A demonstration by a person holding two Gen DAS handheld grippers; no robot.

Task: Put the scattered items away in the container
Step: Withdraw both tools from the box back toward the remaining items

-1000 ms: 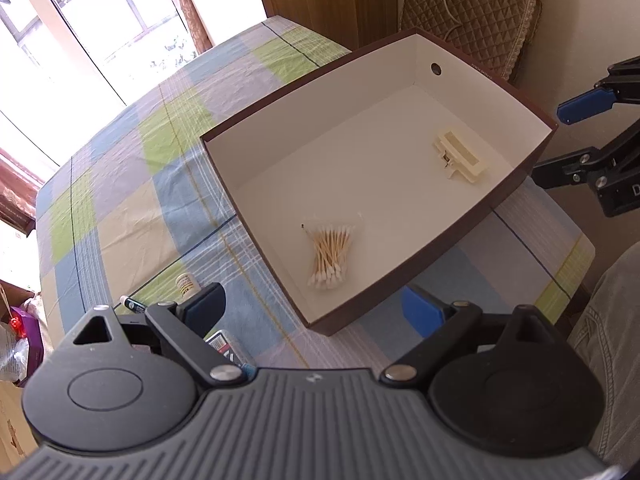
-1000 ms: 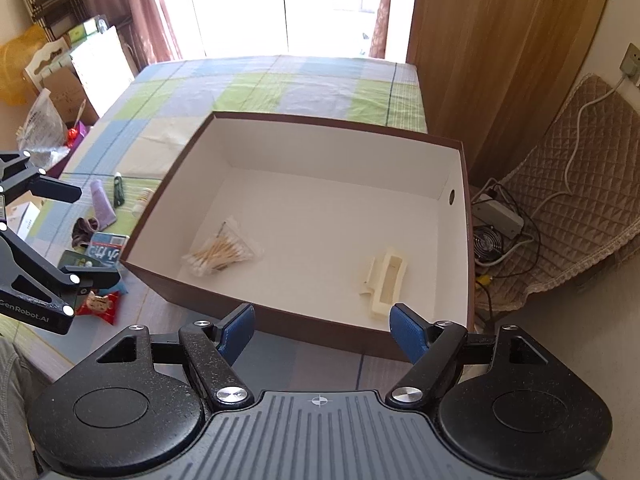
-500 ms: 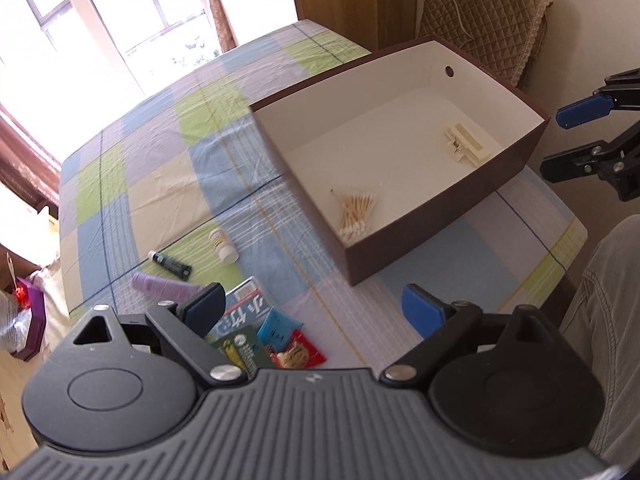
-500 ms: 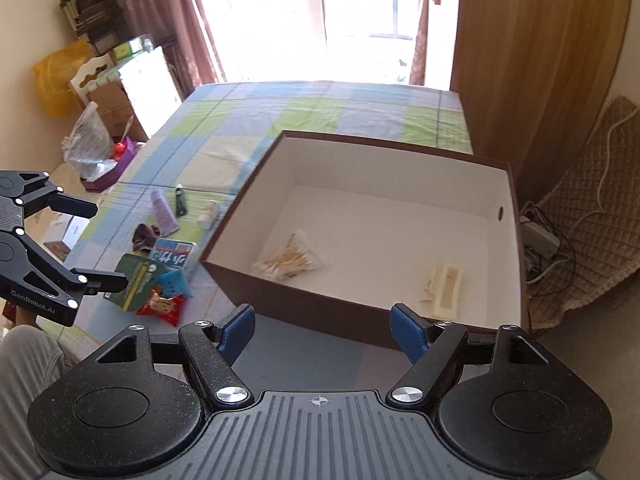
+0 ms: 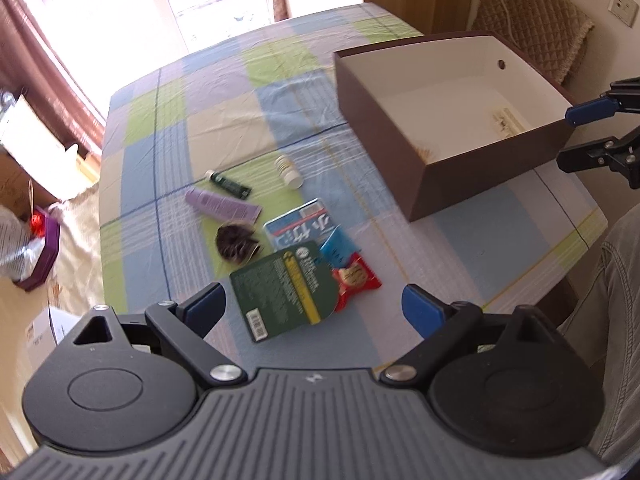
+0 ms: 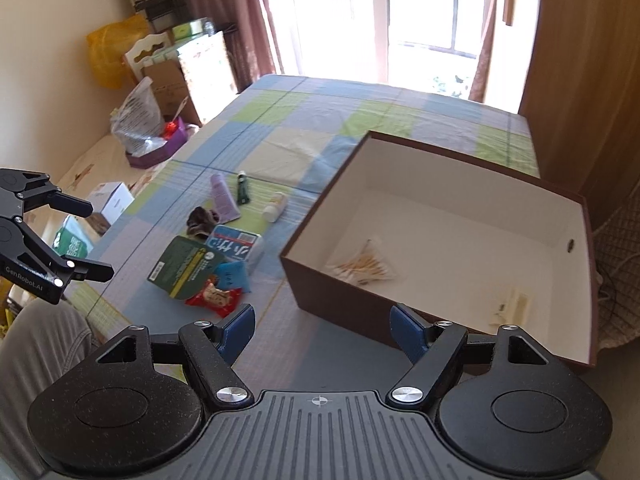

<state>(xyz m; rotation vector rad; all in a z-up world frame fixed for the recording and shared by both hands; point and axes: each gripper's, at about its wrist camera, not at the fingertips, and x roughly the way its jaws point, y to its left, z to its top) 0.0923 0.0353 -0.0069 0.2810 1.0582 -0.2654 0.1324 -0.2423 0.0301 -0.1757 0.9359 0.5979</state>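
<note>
- My left gripper [image 5: 312,308] and right gripper [image 6: 322,330] were both spread wide, empty.
- Green packet [image 5: 286,290], red snack [image 5: 354,278] overlapped left of brown box [image 5: 460,178]; pinching one risked dragging its neighbour.

Left gripper [image 5: 314,307] hung wide open above a cluster of small items on the checked tablecloth [image 5: 168,128].

Below its blue pads lay a dark green packet [image 5: 286,290], overlapping a red snack wrapper [image 5: 356,278], a blue sachet [image 5: 338,250] and a blue-and-white pack [image 5: 298,226]. Toward the cloth's far edge sat a dark scrunchie [image 5: 234,242], a purple tube [image 5: 222,205], a small dark green tube [image 5: 228,184] and a white bottle [image 5: 289,171]. The brown box [image 5: 460,182] stood at the right edge, the right gripper [image 5: 576,136] open beside it.
</note>
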